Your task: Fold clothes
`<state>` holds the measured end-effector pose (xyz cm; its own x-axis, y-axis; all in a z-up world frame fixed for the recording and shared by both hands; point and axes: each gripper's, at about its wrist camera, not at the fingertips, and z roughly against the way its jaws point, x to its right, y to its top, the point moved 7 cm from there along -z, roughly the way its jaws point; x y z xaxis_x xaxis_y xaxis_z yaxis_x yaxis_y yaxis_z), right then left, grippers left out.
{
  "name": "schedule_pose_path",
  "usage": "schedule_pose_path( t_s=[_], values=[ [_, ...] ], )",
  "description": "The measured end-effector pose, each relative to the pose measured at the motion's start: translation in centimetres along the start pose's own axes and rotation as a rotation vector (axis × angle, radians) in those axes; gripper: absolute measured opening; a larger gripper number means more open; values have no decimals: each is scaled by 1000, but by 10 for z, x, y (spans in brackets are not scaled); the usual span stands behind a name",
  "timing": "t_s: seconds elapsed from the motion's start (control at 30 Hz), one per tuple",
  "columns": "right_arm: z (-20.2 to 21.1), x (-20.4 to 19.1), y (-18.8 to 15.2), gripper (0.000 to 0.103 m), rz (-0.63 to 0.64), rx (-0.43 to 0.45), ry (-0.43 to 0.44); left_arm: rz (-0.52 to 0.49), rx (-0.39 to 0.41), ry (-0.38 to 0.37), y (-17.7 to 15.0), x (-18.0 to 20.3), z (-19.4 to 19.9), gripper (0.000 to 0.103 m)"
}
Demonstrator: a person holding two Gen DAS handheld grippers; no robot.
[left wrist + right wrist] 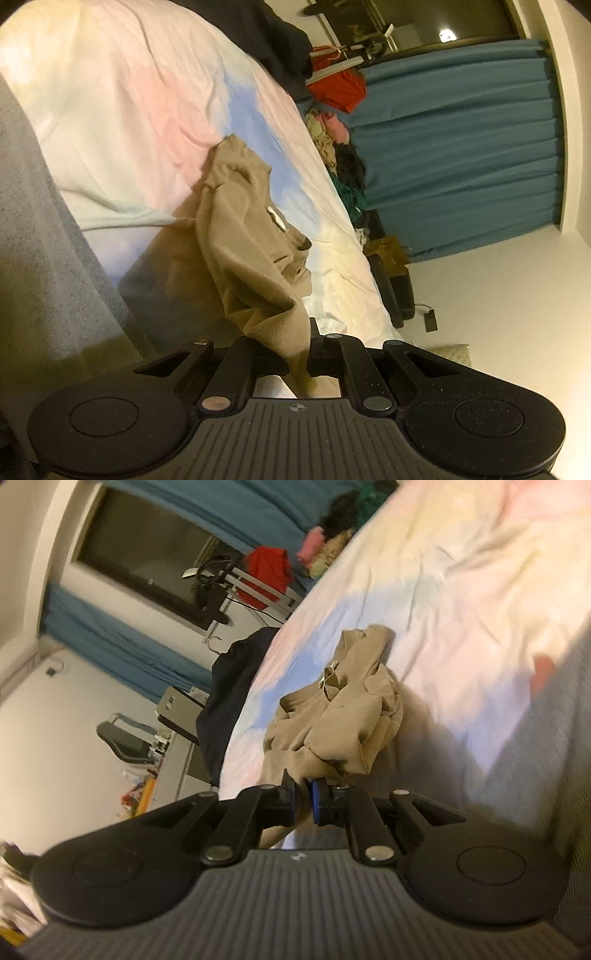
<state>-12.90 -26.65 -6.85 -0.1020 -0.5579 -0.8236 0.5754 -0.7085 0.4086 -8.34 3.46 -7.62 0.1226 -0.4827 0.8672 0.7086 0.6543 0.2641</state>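
A tan sweatshirt (243, 236) lies crumpled on a pastel tie-dye bedsheet (147, 96), a white label showing at its neck. My left gripper (297, 350) is shut on a ribbed edge of the garment, and cloth hangs down between the fingers. In the right wrist view the same tan sweatshirt (347, 709) is bunched on the bedsheet (461, 576). My right gripper (303, 797), with blue pads, is shut on another fold of it, lifted a little off the bed.
A grey sleeve (44, 236) fills the left of the left view and grey cloth (535, 782) the right of the other. A dark garment (229, 686) lies at the bed's edge. Teal curtains (461, 147), a heap of clothes (343, 155) and a red garment (267, 568) stand beyond.
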Motion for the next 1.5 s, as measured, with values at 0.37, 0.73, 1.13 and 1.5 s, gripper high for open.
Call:
schedule_pose_path(
  t_s=[0.37,0.73,1.13,1.5],
  values=[
    [-104,-28,74,12,-6,27,-76,32,-7,197,102,24,-97,10],
    [-228,0,133,13,-110,34,-206,65,-47,258,160,2,-199,11],
    [-293,39,138,14,-59,-45,-303,-15,-95,257,171,-26,-241,16],
    [-249,-24,148,89,143,8,-41,-645,43,214,148,53,-204,90]
  ],
)
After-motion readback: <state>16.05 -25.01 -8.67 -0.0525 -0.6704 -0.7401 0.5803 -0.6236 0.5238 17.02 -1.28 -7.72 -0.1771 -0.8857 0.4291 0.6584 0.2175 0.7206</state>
